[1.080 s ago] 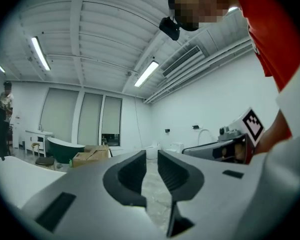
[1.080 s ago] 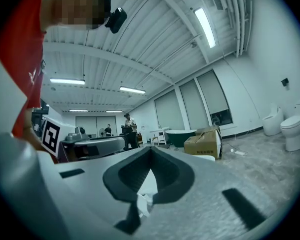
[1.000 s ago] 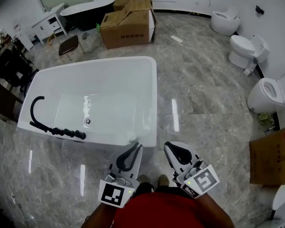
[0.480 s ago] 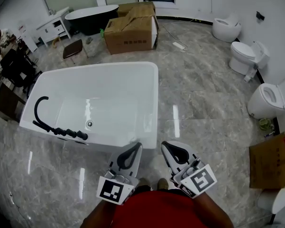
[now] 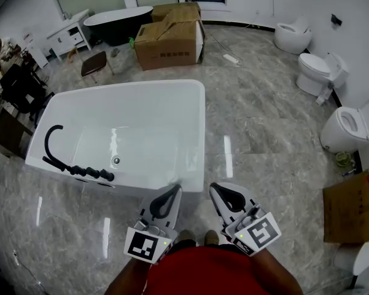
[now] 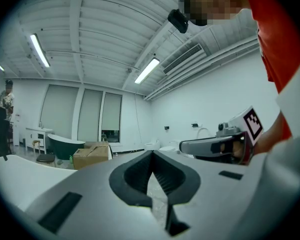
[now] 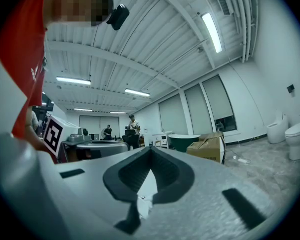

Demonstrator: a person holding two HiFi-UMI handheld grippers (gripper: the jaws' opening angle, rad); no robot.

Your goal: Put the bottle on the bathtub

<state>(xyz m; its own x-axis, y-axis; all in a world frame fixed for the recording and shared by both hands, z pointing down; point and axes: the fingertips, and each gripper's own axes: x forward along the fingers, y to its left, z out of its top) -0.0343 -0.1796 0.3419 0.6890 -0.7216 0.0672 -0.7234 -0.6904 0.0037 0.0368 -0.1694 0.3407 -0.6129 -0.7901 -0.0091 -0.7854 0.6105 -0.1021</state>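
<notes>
- White rectangular acrylic bathtub (image 5: 199, 121): stands on the grey marble floor (image 5: 264, 140), with a black curved faucet (image 5: 58, 149) fitted at its left end.
- Bottle: not found in any view, so its place cannot be told.
- Left gripper (image 5: 174, 191) and right gripper (image 5: 216, 190): held low before the red-shirted torso (image 5: 215, 275), jaws brought together, nothing between them.
- Step: none judged to be in hand. The bottle must first be located and grasped.
- Views: jaw closure is confirmed only in the gripper views. The tub is seen whole only in the head view.
</notes>
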